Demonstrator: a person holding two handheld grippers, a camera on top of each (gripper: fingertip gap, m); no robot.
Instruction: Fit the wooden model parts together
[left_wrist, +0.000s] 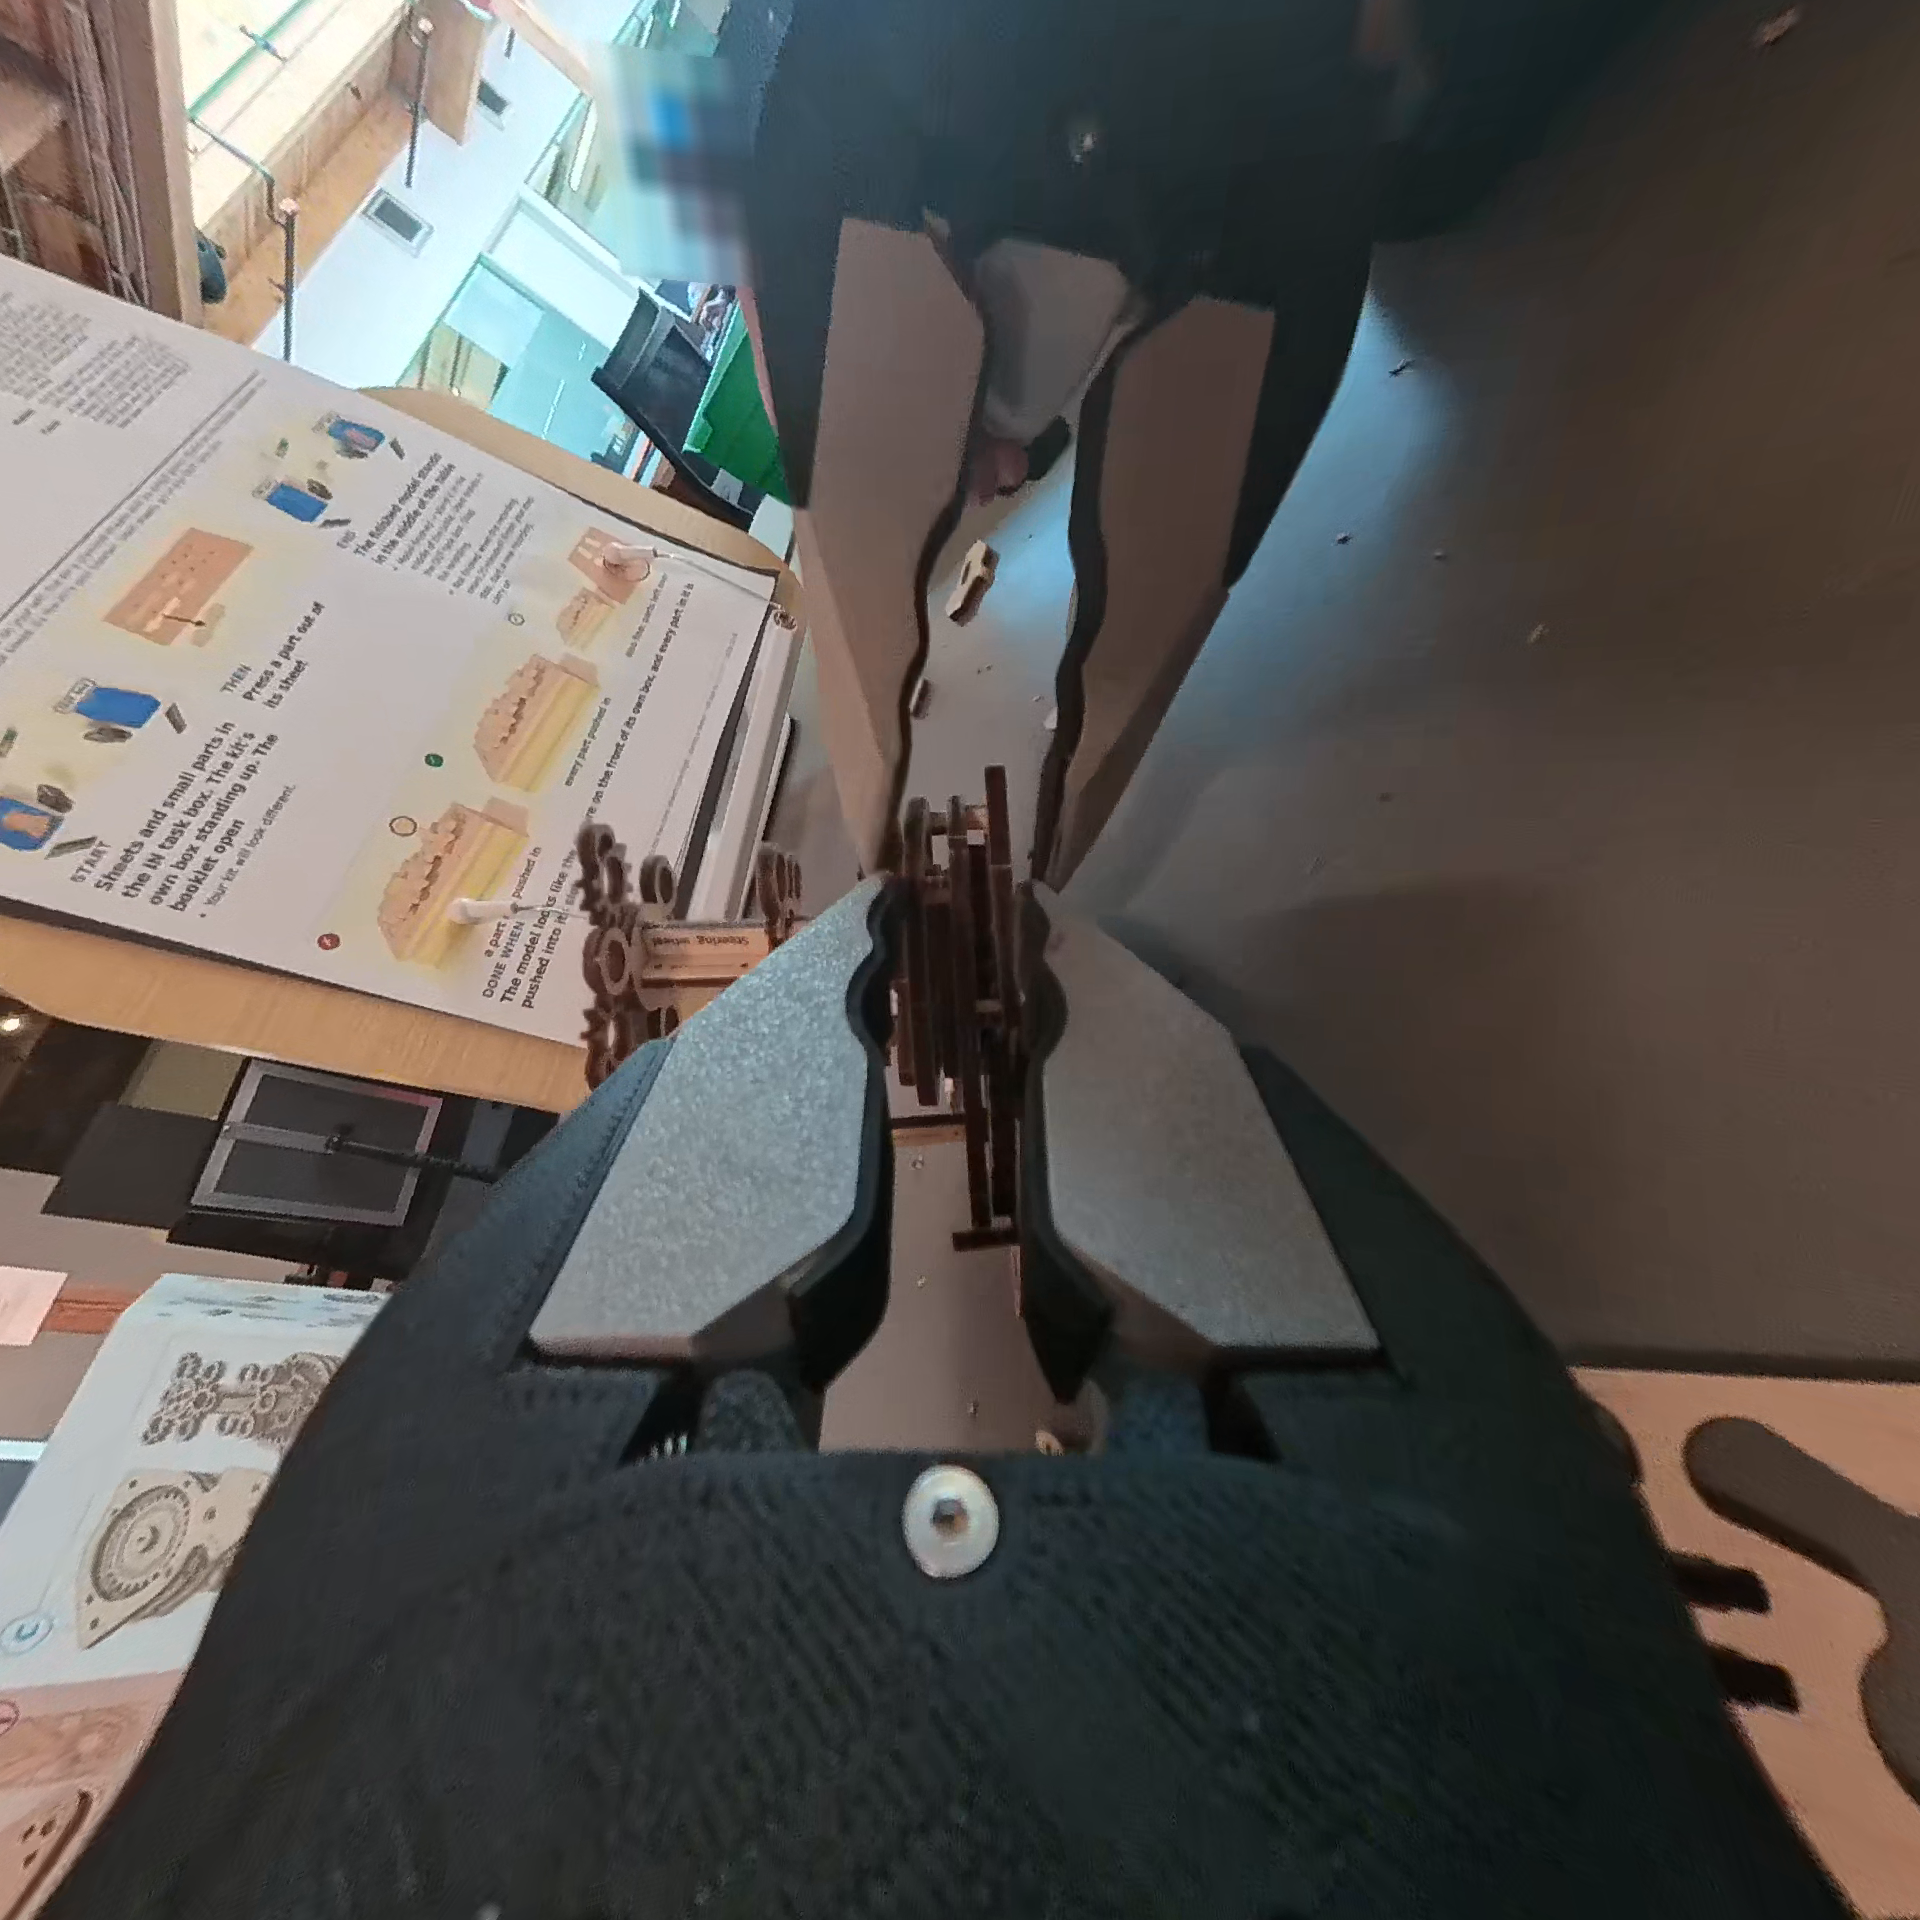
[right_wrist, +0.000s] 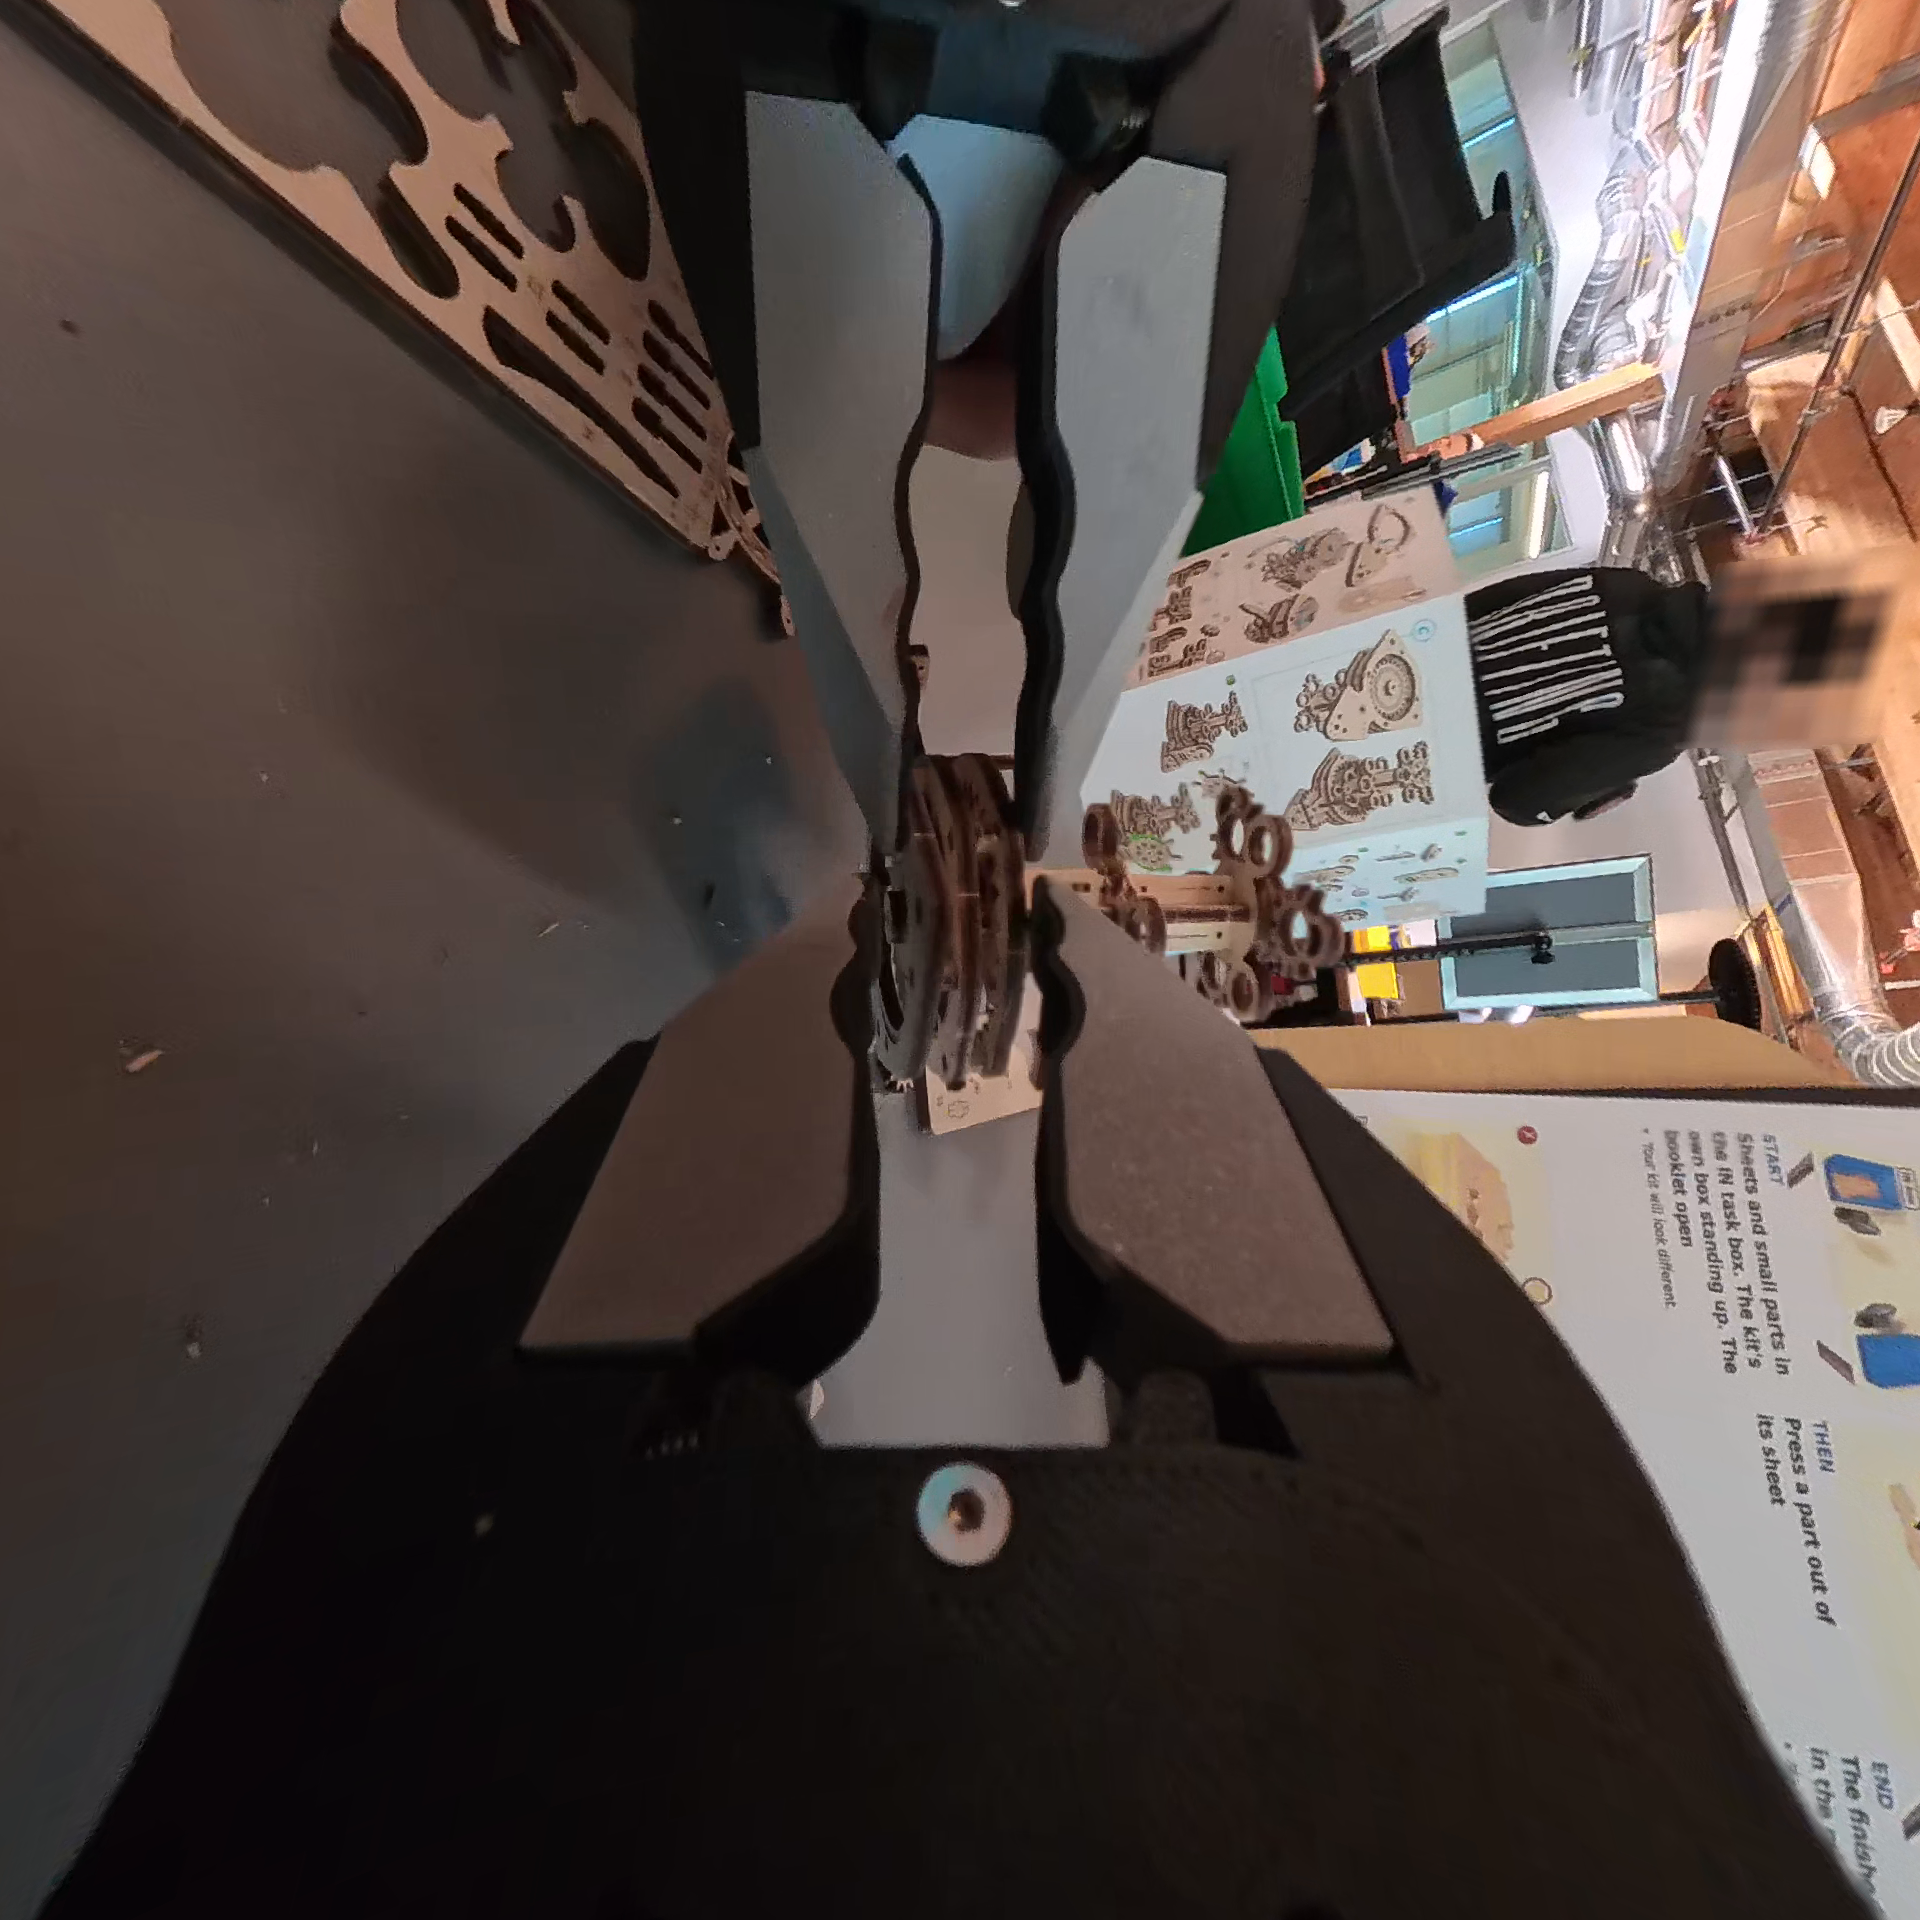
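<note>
Two grippers, your left (left_wrist: 956, 914) and right (right_wrist: 945, 914), pinch one wooden model (left_wrist: 961, 966) from opposite sides; it looks light and brittle, so grip its stacked plates, not teeth.

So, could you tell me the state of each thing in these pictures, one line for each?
left gripper: shut on wooden model
right gripper: shut on wooden model
wooden model: partly built, held off the table between both grippers
parts sheet: flat on the table, many parts already pressed out
kit box: standing upright
instruction sheet: lying open
</note>
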